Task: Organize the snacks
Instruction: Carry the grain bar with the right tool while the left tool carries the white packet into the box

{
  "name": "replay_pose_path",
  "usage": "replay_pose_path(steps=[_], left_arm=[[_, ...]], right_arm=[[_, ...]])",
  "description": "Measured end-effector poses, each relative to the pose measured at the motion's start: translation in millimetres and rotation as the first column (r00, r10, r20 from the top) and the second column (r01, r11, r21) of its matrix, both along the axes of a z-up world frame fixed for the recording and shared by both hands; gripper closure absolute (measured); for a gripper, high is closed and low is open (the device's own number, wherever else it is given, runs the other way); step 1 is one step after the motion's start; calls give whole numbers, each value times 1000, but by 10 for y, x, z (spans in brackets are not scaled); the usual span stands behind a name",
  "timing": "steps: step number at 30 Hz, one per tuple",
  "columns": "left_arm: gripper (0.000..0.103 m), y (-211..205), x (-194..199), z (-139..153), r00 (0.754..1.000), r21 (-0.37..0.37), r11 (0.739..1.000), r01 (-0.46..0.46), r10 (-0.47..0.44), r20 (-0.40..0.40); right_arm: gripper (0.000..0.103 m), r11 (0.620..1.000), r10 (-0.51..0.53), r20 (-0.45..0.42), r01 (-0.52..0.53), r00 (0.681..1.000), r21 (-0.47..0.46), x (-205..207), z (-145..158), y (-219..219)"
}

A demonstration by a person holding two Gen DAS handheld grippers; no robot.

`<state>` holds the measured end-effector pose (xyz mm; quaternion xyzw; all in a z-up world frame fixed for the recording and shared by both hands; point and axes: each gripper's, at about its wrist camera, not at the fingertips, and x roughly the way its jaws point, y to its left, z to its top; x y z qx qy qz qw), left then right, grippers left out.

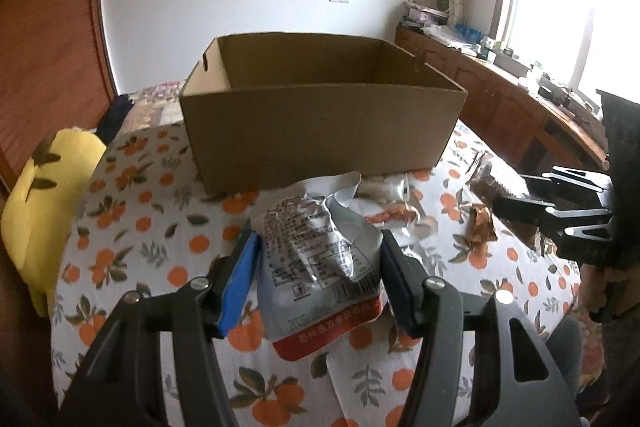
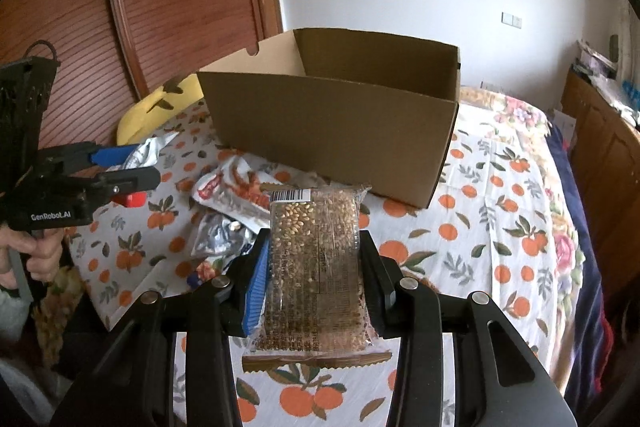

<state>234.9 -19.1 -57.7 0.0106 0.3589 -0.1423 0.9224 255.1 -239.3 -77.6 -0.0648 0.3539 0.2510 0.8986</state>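
An open brown cardboard box (image 1: 320, 131) stands on the orange-print cloth; it also shows in the right wrist view (image 2: 332, 143). My left gripper (image 1: 318, 247) is shut on a silver snack bag with a red bottom (image 1: 320, 259), held above the cloth in front of the box. My right gripper (image 2: 314, 251) is shut on a clear pack of brown grain bars (image 2: 314, 267), also in front of the box. The right gripper shows at the right of the left wrist view (image 1: 516, 203), the left gripper at the left of the right wrist view (image 2: 128, 167).
More snack packs lie on the cloth in front of the box: a red-and-white bag (image 2: 236, 195), a silver bag (image 2: 218, 233), brown wrappers (image 1: 480, 223). A yellow plush (image 1: 48, 203) lies at the left. Wooden cabinets (image 1: 500, 95) run along the right wall.
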Motion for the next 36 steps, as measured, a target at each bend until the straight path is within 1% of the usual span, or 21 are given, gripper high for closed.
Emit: replay_pose_path(steps=[8, 17, 21, 24, 29, 33, 36], left_arm=[[44, -70, 150, 35, 1000, 12, 1000, 21, -21, 14], [44, -87, 322, 69, 999, 5, 999, 35, -36, 34], [44, -91, 457, 140, 998, 7, 999, 51, -52, 46], [44, -103, 560, 258, 996, 12, 998, 60, -61, 72], [43, -114, 827, 462, 991, 17, 997, 74, -76, 113], [43, -102, 1073, 546, 990, 12, 997, 75, -76, 121], [43, -91, 1268, 598, 989, 10, 997, 74, -75, 125]], right_arm=[[62, 1000, 1, -4, -1, 1000, 9, 106, -4, -11], [62, 1000, -1, -7, 1, 1000, 22, 262, -16, -16], [62, 1000, 0, -3, 0, 1000, 19, 348, 5, -15], [62, 1000, 2, 17, -2, 1000, 16, 420, 94, -12], [62, 1000, 6, 88, -8, 996, 20, 569, 391, 17], [62, 1000, 12, 136, -14, 991, 14, 781, 619, 77], [62, 1000, 21, 163, -23, 986, 10, 940, 725, 141]])
